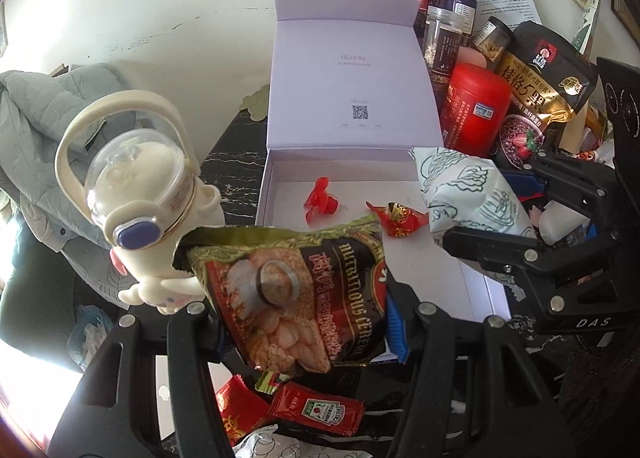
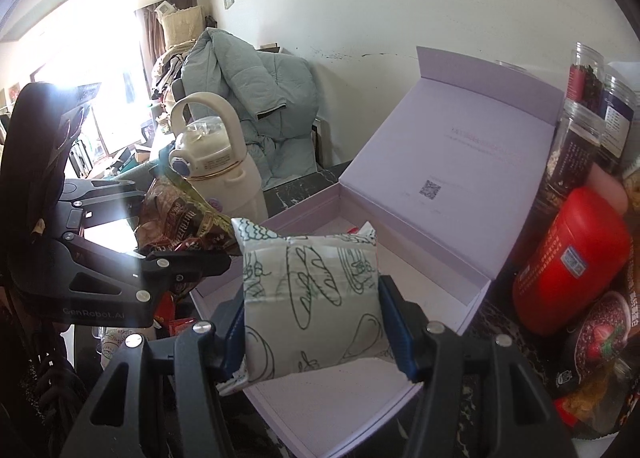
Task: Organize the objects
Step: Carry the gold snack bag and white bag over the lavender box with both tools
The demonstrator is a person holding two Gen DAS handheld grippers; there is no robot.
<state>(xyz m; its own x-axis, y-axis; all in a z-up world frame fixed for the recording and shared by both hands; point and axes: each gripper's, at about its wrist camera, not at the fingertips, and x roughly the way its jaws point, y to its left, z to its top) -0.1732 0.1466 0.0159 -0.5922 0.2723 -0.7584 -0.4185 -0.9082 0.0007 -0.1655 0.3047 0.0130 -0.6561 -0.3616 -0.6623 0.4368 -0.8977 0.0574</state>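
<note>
Lavender box (image 1: pixel 280 178) open below. My left tool (image 1: pixel 304 322) grips cereal packet (image 1: pixel 296 294), right tool (image 2: pixel 312 322) grips white pouch (image 2: pixel 312 298). Next: lower, release inside.

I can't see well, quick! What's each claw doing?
Left gripper: shut on the cereal packet.
Right gripper: shut on the white-green packet.

Cereal sachet (image 1: pixel 304 290) upright, held above open lilac gift box (image 1: pixel 348 98); white-green snack packet (image 2: pixel 312 306) held over box; red candy (image 1: pixel 400 220) inside.
</note>
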